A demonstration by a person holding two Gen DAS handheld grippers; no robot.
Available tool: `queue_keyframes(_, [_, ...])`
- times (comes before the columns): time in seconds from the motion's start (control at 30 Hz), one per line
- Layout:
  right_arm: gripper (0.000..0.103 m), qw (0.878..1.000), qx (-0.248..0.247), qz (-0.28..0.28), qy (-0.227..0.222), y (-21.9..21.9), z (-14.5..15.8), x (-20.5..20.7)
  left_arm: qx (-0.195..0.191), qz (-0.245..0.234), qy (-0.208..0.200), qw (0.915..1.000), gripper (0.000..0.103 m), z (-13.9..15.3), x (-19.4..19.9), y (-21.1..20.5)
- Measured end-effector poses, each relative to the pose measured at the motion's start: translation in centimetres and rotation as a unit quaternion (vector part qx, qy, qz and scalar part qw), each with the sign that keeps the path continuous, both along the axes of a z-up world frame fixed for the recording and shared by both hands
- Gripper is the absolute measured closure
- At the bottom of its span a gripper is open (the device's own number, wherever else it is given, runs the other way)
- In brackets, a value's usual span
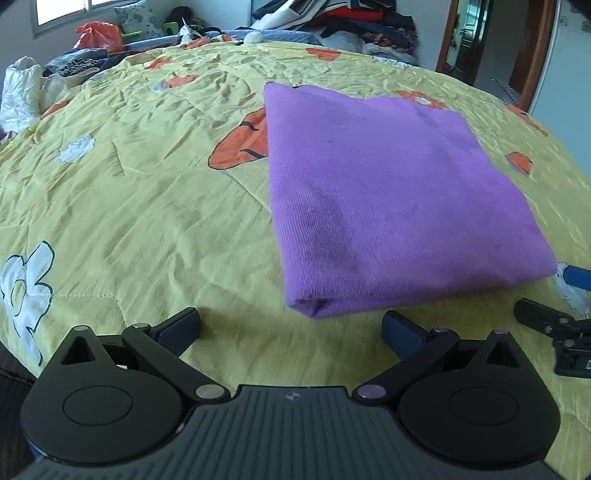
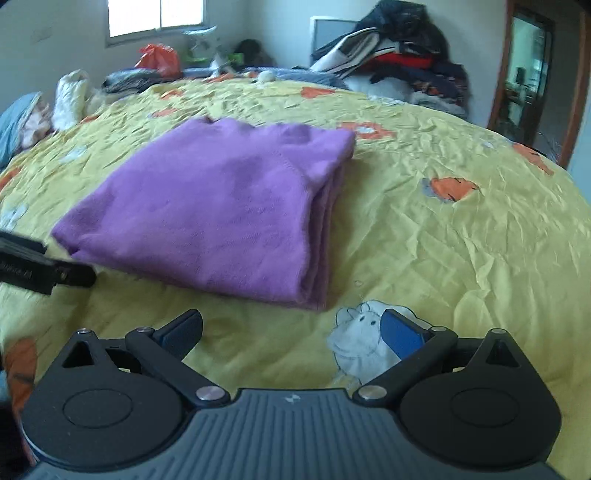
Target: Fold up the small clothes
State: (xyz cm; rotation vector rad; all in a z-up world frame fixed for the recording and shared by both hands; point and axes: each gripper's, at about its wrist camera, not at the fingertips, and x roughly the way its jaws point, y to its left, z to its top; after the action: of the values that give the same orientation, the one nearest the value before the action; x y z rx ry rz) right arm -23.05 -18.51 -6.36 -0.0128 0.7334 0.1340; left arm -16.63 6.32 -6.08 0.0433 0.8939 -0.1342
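Left wrist cam first: I'm looking down my left gripper [image 1: 290, 326] and its two fingers are spread wide with nothing between them, just bare yellow bedspread [image 1: 147, 192] showing in the gap. The purple garment [image 1: 388, 192] is lying folded into a neat rectangle on the bedspread, just ahead of the fingertips and a bit to the right, not touching them. Its near edge is a rounded fold facing me. Off at the right edge of this view I'm seeing part of my right gripper [image 1: 554, 325], sitting low near the garment's near right corner. Way at the back there's a messy clothes pile [image 1: 354, 22], an orange bag [image 1: 98, 35] by the window, and a wooden door frame [image 1: 535, 55] on the right.

Right wrist cam: the right gripper [image 2: 291, 328] is also gaping wide and holding nothing. The purple garment [image 2: 221, 206] is sitting ahead and to the left here, and I'm seeing the stacked layer edges along its right side. The right finger is hovering over a white animal print [image 2: 354, 339] on the bedspread [image 2: 461, 240]. The left gripper [image 2: 40, 269] is poking in from the left edge, close to the garment's near left corner; can't tell if it's touching. The same clothes pile [image 2: 399, 55] is in the background.
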Motion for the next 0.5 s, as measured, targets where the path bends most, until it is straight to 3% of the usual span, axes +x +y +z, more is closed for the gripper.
queue_keyframes(0.17, [0.0,1.0,-0.016,-0.016,-0.003,0.8,-0.6,1.6,0.0,0.018,-0.002,0.9998,0.0,0.0,0.3,-0.3])
queue_keyframes(0.5, [0.0,1.0,-0.002,-0.022,-0.001,1.2,-0.9,2.8,0.005,0.03,-0.01,0.9995,0.0,-0.1,0.3,-0.7])
